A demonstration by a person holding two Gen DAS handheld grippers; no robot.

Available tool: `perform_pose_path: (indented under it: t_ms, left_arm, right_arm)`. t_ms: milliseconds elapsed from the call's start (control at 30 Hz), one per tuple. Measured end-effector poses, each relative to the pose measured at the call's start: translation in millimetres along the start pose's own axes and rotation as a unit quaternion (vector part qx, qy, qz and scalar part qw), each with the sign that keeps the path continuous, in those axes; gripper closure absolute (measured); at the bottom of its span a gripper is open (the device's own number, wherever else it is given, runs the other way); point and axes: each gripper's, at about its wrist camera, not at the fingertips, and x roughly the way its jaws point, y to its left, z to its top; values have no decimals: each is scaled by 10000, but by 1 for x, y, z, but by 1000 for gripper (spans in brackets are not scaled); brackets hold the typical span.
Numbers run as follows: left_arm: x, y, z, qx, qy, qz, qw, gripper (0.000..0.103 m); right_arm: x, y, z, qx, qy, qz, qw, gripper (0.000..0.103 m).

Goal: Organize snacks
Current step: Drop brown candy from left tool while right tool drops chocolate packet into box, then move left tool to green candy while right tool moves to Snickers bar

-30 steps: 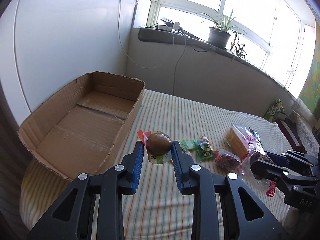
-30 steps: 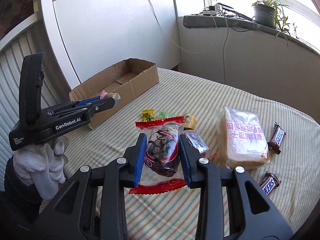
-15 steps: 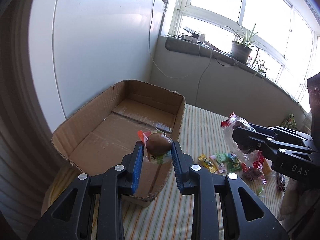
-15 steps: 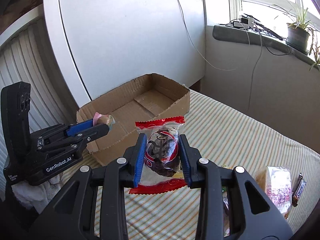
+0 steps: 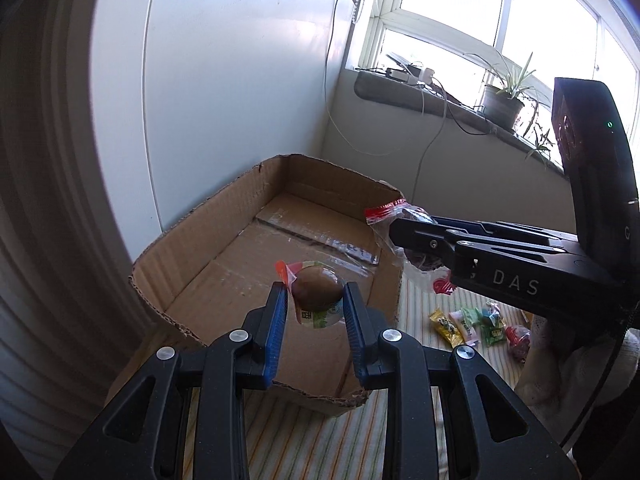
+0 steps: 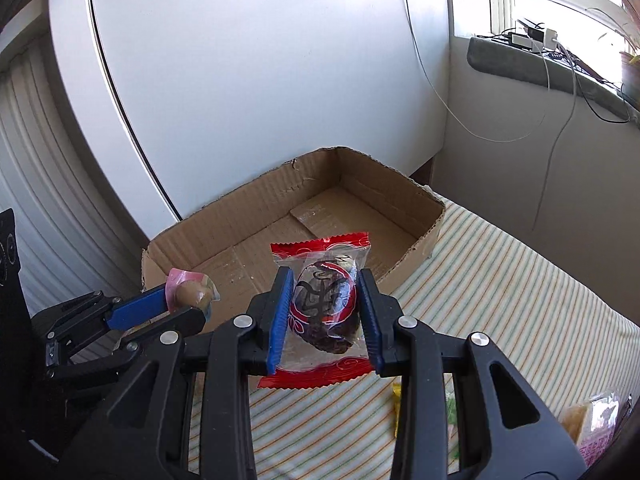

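- The left gripper (image 5: pixel 314 306) was clamped on a small round brown snack (image 5: pixel 317 292) in clear wrap, held over the near end of the cardboard box (image 5: pixel 224 216).
- The right gripper (image 6: pixel 325 314) pinched a red-edged packet (image 6: pixel 325 308) of dark fruit at the box's near rim.
- The box looked empty, so nothing was stowed yet; loose sweets (image 5: pixel 472 322) remained outside it.
- All sat on a striped cloth (image 6: pixel 520 300) by a white wall, under a sill with a potted plant (image 5: pixel 502 98).
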Motion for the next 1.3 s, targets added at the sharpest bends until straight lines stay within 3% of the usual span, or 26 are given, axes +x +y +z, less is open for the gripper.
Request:
perform_pose_path:
  t_ms: [433,800,933,1067,1100,1167,1300]
  left_arm:
    - [0,-2,-2,2,10,101,9999,74]
    - [-9,-4,-3,-41,-39,114,9999,69]
    - [-14,-9,-3,-41,-73,65,9999,69]
    - [-17,-15,-5,-9,-74,8,10000,69]
    - [-17,-17,-5,-3,-74,-10,10000,67]
    - [-19,-21,-6,28,-93,-49,9999,52]
    - [-22,-33,-8,75,-106,-179,9998,45]
  right_arm:
    - [15,12,11,-159,-36,12,9999,67]
    - [-9,1,7,-109,-183,-96,9997,37]
    - [-25,-6,3,-57,-293,-164,9994,35]
    - [-42,-12,-4,-39,-393,-259,9989,24]
    - [-46,-14,-6,-24,-421,-274,9987,23]
    - [-57,-19,-10,19,-470,-313,9984,21]
    - [-81,-30,-22,26,-553,-475,9973,9]
